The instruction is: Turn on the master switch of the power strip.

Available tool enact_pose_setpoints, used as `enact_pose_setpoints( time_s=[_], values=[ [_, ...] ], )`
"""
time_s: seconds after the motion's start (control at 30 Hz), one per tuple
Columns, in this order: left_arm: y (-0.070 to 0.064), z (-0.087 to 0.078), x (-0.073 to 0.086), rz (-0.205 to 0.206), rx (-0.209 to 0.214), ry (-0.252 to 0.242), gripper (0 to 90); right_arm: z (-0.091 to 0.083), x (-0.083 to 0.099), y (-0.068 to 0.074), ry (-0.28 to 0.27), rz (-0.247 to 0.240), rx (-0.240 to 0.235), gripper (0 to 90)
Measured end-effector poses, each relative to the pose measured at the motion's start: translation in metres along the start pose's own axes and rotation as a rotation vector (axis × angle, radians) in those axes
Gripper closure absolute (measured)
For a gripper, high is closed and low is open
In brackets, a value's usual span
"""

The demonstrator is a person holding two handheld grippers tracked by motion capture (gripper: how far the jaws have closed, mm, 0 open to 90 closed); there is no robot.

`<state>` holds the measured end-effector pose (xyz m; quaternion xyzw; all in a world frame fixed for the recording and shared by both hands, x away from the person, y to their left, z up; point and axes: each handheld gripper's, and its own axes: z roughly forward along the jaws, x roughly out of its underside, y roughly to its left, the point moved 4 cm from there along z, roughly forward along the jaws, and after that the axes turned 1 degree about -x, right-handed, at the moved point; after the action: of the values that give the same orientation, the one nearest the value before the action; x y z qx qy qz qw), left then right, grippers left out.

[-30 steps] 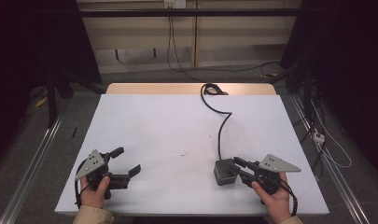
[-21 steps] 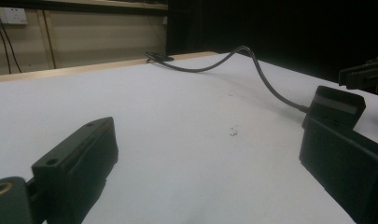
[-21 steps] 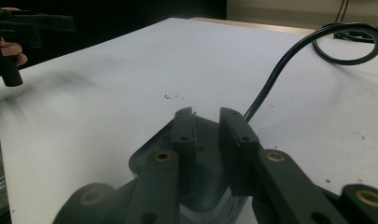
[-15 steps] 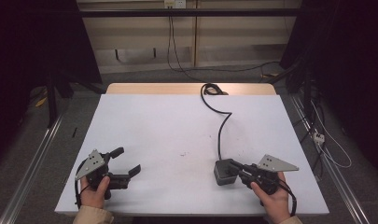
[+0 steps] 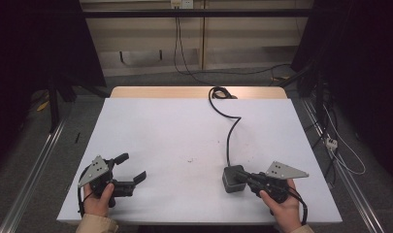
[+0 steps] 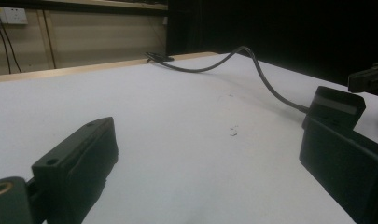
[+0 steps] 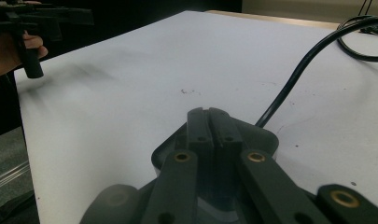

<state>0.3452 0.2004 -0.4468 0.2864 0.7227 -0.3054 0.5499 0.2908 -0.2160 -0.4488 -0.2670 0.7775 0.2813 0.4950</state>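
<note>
Near edge, right: the right tongs (image 5: 243, 178) sit with jaws pressed together, tips over the top of the dark power adapter (image 5: 232, 178); whether they pinch any part of it cannot be told. The adapter rests on the white tabletop (image 5: 174, 131), near right.

Near edge, left: the left tongs (image 5: 132, 168) are held spread wide, nothing between the jaws, well apart from the adapter.

Mid to far: the black cable (image 5: 229, 131) runs from the adapter's far side, bends, and ends in a coil at the far edge.

Judgement: the step in hand looks like securing the adapter. To do it well, open the right jaws, straddle the block's body squarely, and close low on its sides, avoiding the cable root so it does not drag.
</note>
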Motion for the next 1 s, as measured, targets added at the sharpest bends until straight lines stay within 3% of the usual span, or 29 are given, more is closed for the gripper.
enact_pose_setpoints(
  time_s=[1.0],
  values=[
    [0.0000,0.0002,0.0003,-0.004,-0.001,-0.003,3.9,0.0017,0.0017,0.0026,0.028,-0.023,-0.021,90.0]
  ],
)
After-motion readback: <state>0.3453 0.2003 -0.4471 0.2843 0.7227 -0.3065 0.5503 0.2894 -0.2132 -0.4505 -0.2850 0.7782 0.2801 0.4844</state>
